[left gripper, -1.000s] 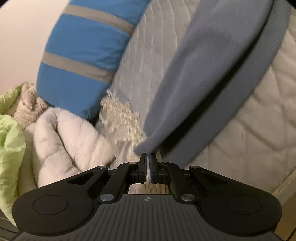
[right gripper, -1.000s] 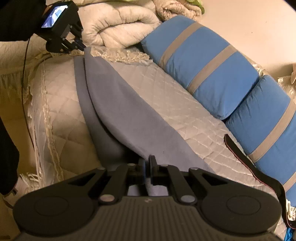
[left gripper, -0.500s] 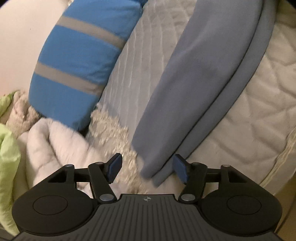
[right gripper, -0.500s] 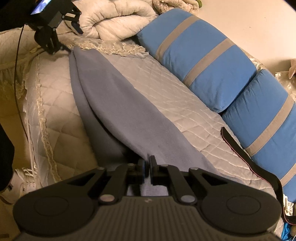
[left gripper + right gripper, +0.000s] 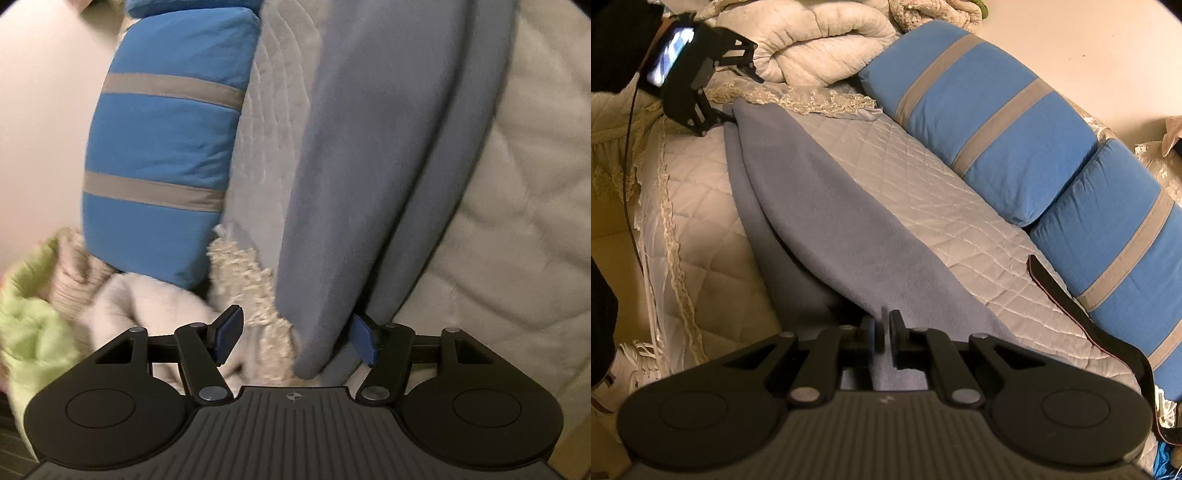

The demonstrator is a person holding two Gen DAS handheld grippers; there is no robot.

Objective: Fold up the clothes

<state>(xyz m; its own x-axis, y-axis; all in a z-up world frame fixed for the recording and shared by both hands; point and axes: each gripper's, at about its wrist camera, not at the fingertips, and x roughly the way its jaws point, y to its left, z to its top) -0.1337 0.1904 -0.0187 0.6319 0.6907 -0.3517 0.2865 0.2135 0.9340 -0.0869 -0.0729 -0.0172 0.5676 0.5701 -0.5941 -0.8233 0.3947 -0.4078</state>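
A long blue-grey garment [image 5: 827,221] lies folded lengthwise on the quilted bed cover [image 5: 923,177]. My right gripper [image 5: 882,325] is at its near end, jaws almost together with a ridge of the fabric pinched between them. At the far end my left gripper [image 5: 742,99] stands open beside the garment's tip. In the left wrist view the garment [image 5: 369,166] runs away from me. Its rounded end rests between the spread fingers of the left gripper [image 5: 296,334], and neither pad presses on it.
Two blue pillows with grey stripes [image 5: 979,110] [image 5: 1108,240] line the wall side. A rolled pale duvet [image 5: 820,44] and green cloth [image 5: 29,325] pile up past the garment's far end. A black strap [image 5: 1071,306] lies by the pillows. The bed's lace edge [image 5: 676,240] drops off at the left.
The left gripper opened and let go of the garment's end, which settled onto the bed, and the gripper sank lower. The right gripper stayed put, still on the near end.
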